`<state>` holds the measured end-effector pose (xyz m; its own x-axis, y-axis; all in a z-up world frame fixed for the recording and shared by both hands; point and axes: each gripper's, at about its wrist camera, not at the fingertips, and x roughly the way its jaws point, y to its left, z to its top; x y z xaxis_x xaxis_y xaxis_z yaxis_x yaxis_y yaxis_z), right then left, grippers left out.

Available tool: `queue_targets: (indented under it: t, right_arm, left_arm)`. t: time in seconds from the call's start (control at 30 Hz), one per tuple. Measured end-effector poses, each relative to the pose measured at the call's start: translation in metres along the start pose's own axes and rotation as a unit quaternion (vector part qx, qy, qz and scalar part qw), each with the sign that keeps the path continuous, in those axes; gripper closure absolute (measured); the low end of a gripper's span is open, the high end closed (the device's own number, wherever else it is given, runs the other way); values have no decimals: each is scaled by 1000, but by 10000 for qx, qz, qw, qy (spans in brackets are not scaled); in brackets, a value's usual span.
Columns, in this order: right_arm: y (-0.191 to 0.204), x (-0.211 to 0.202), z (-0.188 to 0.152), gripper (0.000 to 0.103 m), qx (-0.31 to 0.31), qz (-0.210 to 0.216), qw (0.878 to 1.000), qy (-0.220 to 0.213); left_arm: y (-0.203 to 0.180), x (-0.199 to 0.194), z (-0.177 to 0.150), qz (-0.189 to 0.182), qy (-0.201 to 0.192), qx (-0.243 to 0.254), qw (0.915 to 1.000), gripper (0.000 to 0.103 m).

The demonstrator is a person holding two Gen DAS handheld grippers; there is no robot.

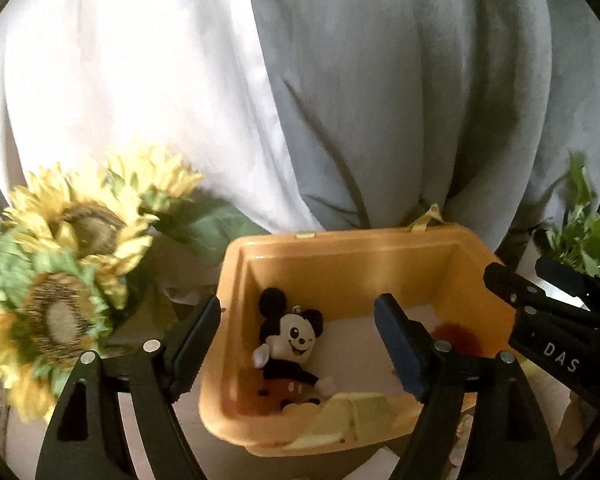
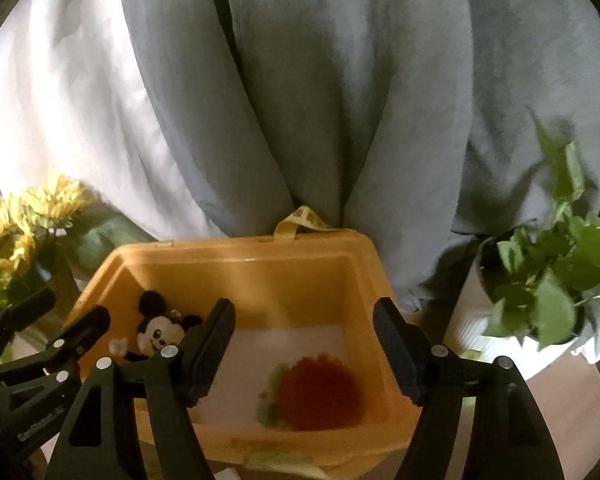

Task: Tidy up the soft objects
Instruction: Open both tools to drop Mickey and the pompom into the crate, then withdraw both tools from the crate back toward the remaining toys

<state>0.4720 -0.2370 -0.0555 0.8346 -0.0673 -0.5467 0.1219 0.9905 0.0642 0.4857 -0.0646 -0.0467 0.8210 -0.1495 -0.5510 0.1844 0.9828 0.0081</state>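
Both grippers, left [image 1: 298,342] and right [image 2: 304,342], spread, empty, over bin [image 1: 380,240]. Risk: finger snags mouse plush [image 1: 290,350] or red plush [image 2: 320,394] inside bin, dragging it out.

White letters "DAS" show on the black right gripper [image 1: 512,276], at three o'clock in the left wrist view. The yellow strap [image 2: 306,218] behind the bin carries dark printed marks, twelve o'clock from it, too blurred to read.

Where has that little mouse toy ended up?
The mouse toy lies inside the yellow box, in its left part as both wrist views show it. A fuzzy red toy lies apart from it on the box's right.
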Motion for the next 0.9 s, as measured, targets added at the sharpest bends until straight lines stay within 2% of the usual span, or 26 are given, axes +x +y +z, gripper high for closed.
queue_targets:
  t: [0.47,0.9]
  right_arm:
    - [1,-78,-11,31,130,-174,9989,-407]
    - [7,-125,-44,31,297,-404,9981,-370]
  left_arm:
    - [5,-69,-8,-33,-384,94,9992,22]
    - [14,-112,-36,-148,-389,157,9990,22]
